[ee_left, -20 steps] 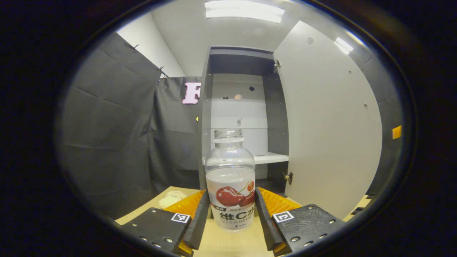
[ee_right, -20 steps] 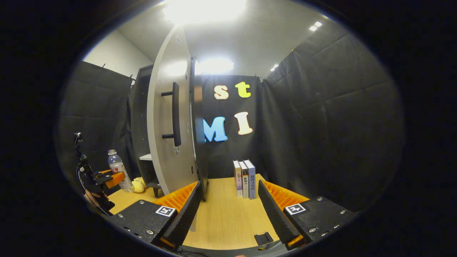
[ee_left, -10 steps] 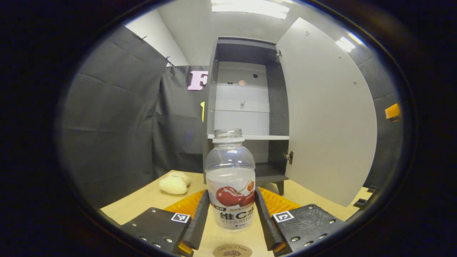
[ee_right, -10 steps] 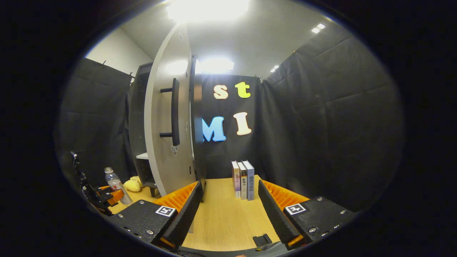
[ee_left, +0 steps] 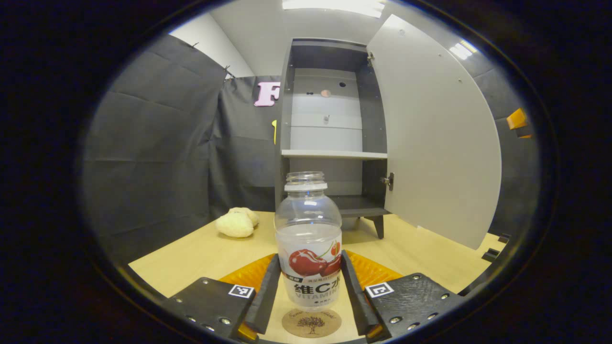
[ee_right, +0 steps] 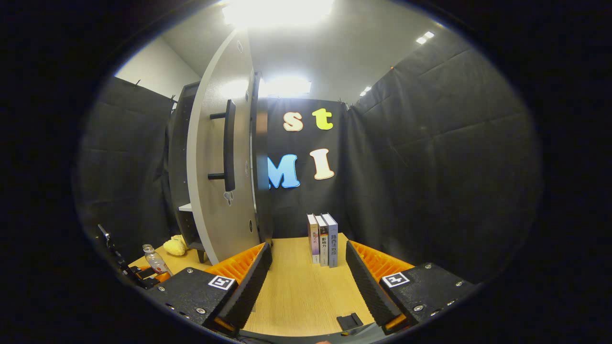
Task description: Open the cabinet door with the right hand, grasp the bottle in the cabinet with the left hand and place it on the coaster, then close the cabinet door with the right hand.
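My left gripper (ee_left: 310,291) is shut on a clear, uncapped bottle (ee_left: 309,239) with a cherry label, held upright. Its base hangs just above a round brown coaster (ee_left: 311,323) on the wooden table (ee_left: 201,253). Behind stands the dark cabinet (ee_left: 330,129) with its grey door (ee_left: 435,138) swung wide to the right and its shelves bare. In the right gripper view, my right gripper (ee_right: 306,282) is open over the table with nothing between its fingers. The door (ee_right: 215,157) and its black bar handle (ee_right: 228,145) stand ahead to the left. The bottle (ee_right: 154,260) and left gripper (ee_right: 143,274) sit small at lower left.
A pale yellow plush lump (ee_left: 235,223) lies on the table left of the cabinet. Three upright books (ee_right: 323,240) stand against the back cloth wall ahead of my right gripper. The cabinet rests on short legs (ee_left: 379,227).
My left gripper has drawn back and down from the cabinet with the bottle; the coaster has come into view beneath it. The right gripper stayed nearly in place.
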